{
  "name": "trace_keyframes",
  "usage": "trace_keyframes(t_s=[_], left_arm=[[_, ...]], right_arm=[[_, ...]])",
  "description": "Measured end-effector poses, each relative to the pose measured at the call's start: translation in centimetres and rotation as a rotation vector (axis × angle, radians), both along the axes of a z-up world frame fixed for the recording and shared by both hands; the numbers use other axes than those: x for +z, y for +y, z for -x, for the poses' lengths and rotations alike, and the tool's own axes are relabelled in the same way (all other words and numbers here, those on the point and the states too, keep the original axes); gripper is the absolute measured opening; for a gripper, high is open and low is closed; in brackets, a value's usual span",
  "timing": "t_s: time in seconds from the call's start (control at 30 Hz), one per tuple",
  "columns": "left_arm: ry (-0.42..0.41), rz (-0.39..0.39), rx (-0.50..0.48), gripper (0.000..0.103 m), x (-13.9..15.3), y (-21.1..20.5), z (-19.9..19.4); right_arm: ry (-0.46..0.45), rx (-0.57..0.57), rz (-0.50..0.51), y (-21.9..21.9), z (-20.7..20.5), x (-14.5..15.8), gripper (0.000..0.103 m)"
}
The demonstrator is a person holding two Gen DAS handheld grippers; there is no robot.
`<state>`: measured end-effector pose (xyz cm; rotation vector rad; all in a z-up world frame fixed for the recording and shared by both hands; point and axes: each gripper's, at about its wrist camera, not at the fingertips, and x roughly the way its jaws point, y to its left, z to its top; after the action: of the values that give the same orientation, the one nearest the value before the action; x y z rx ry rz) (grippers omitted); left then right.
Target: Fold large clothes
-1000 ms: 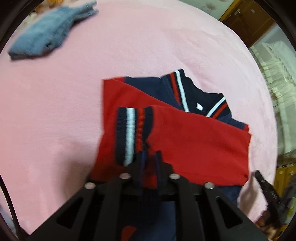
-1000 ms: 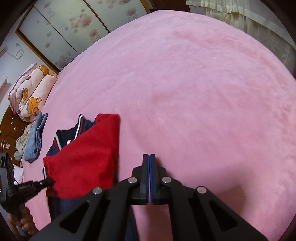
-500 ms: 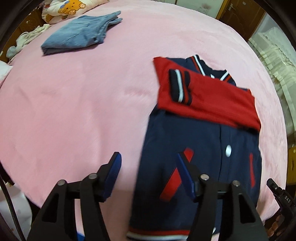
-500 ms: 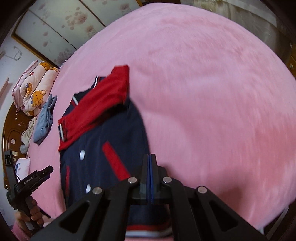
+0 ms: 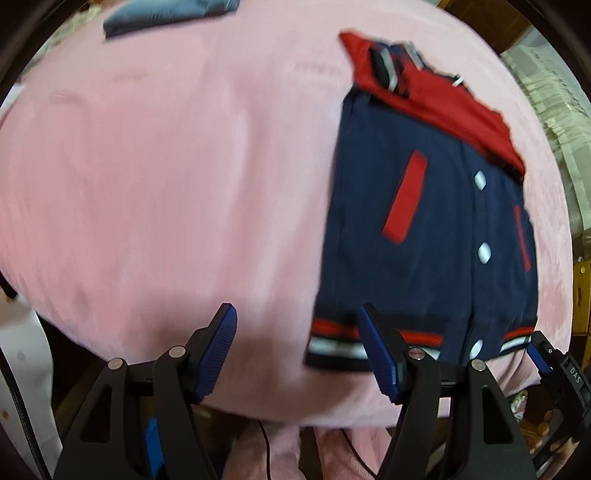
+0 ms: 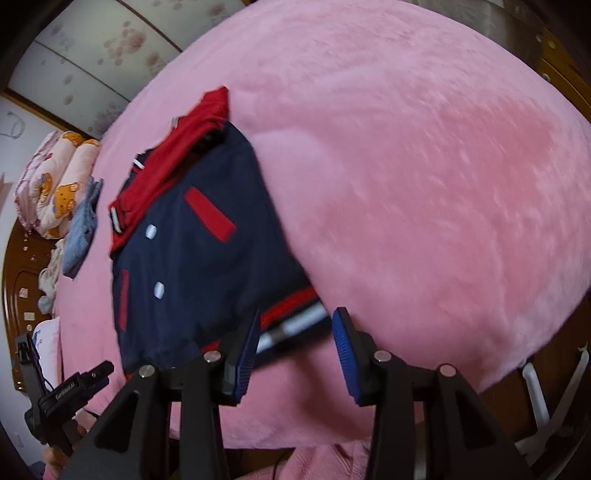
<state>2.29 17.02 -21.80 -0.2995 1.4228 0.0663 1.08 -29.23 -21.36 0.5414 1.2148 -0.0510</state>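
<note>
A navy varsity jacket [image 5: 424, 229] with red sleeves, white snaps and a striped hem lies flat on the pink bed [image 5: 166, 184]. Both red sleeves are folded across its chest near the collar. My left gripper [image 5: 295, 328] is open and empty, just short of the hem's left corner. In the right wrist view the jacket [image 6: 199, 258] lies at centre left. My right gripper [image 6: 295, 328] is open and empty at the hem's right corner, with the striped hem [image 6: 291, 321] between its fingers' line. Each gripper shows at the edge of the other's view.
A folded blue garment [image 5: 166, 11] lies at the far side of the bed, also seen in the right wrist view [image 6: 81, 232]. A bear-print quilt [image 6: 51, 184] sits by the wooden headboard. The bed's near edge runs just below both grippers.
The left gripper let go of the red sleeve and opened. Both grippers pulled back from the collar end to the hem at the bed's near edge. The right gripper opened.
</note>
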Motion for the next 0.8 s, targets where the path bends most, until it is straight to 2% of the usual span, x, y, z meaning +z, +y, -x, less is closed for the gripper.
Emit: trace_keyframes(t_s=[0.1,0.37,0.53,0.6,0.63,0.67,0.73,0.77,0.8], left_arm=[[0.041,0.055,0.032,0.066,-1.5,0.6,0.9],[0.054,0.225,0.116,0.066,-3.1,1.7,1.2],[0.067,0.301,0.095,0.065,-3.7,1.0,0.9],[0.071,0.294,0.085,0.057,-3.8,0.6,0.9],[0.070,0.297,0.084,0.045,-3.8,0.4,0.9],[0.070,0.304,0.088,0.032,-3.7,0.3,0.8],[0.067,0.339,0.104,0.018,-3.6,0.1,0.7],[0.068,0.340,0.117,0.017,-3.6,0.1,0.7],[0.074,0.337,0.128,0.016,-3.5,0.0,0.7]], right_arm=[[0.008,-0.019,-0.008,-0.3,1.1,-0.7,0.041],[0.003,-0.043,-0.054,-0.9,1.1,-1.9,0.041],[-0.014,-0.019,-0.052,-0.2,0.2,-1.9,0.041],[-0.014,0.002,-0.033,0.2,-0.2,-2.0,0.040],[-0.011,0.008,-0.024,0.4,-0.3,-2.1,0.039],[-0.010,0.017,-0.018,0.6,-0.4,-2.1,0.030],[-0.010,0.034,-0.038,0.8,-0.5,-2.1,0.017],[-0.008,0.039,-0.063,0.9,-0.5,-2.1,0.012],[-0.007,0.043,-0.074,1.0,-0.6,-1.9,0.012]])
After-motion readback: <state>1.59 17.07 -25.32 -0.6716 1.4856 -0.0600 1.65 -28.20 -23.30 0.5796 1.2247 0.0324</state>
